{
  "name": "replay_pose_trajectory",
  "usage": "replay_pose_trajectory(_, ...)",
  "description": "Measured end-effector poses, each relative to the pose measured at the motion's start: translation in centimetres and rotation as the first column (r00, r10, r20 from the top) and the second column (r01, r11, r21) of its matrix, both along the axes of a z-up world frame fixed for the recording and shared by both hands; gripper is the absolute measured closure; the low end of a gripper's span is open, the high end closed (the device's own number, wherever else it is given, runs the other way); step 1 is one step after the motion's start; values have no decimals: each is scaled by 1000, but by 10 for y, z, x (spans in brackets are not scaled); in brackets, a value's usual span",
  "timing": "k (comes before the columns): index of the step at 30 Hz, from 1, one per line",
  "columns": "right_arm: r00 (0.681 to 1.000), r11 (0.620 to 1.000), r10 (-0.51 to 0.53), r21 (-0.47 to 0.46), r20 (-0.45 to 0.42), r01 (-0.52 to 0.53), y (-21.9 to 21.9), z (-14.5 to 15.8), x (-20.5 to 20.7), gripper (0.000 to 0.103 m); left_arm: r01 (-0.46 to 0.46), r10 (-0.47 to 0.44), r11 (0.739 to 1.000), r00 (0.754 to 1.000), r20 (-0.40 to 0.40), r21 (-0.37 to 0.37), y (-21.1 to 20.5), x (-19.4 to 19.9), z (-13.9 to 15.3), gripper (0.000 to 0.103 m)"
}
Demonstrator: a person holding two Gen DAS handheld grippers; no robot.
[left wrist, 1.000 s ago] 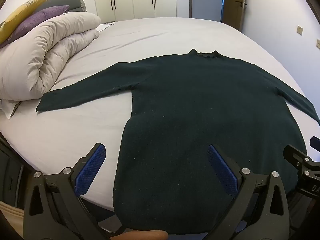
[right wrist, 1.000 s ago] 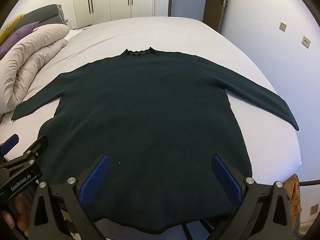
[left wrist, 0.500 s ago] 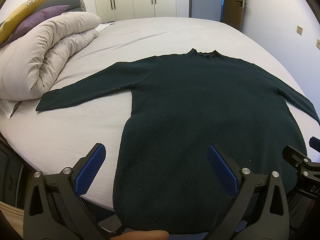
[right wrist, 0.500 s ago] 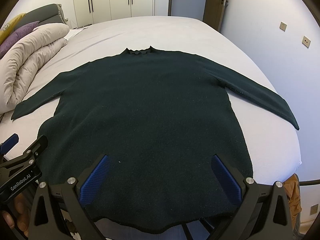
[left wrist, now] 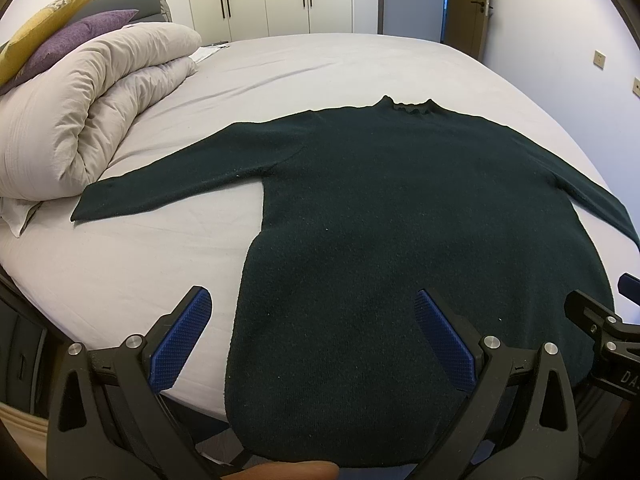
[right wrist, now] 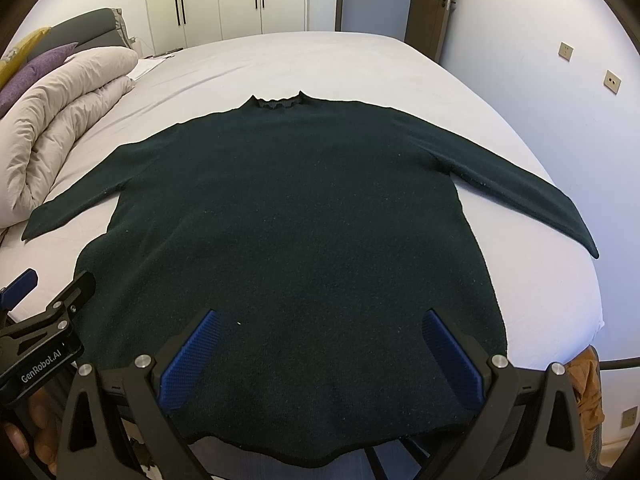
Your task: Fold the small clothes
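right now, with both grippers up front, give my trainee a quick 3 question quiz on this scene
1. True or false: the dark green sweater is already folded in half.
2. What lies rolled up at the left side of the bed?
3. The left hand-held gripper is: A) shut on the hem B) open C) out of view.

Key:
1. False: it lies flat, sleeves spread.
2. A beige duvet.
3. B; the right hand-held gripper is open too.
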State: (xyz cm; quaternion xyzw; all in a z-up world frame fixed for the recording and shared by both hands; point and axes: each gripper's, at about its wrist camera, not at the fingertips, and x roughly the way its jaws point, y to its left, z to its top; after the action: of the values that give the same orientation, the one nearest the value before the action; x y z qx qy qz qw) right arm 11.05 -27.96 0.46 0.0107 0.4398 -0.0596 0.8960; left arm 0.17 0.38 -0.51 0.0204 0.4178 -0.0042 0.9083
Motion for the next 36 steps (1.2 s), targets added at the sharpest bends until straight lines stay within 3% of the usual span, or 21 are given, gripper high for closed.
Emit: replay_pose_trajectory(36, 1000, 1000, -2, 4, -4, 2, -1, -3, -2, 0, 2, -3, 1000, 1000, -9, -8, 4, -1, -6, 0)
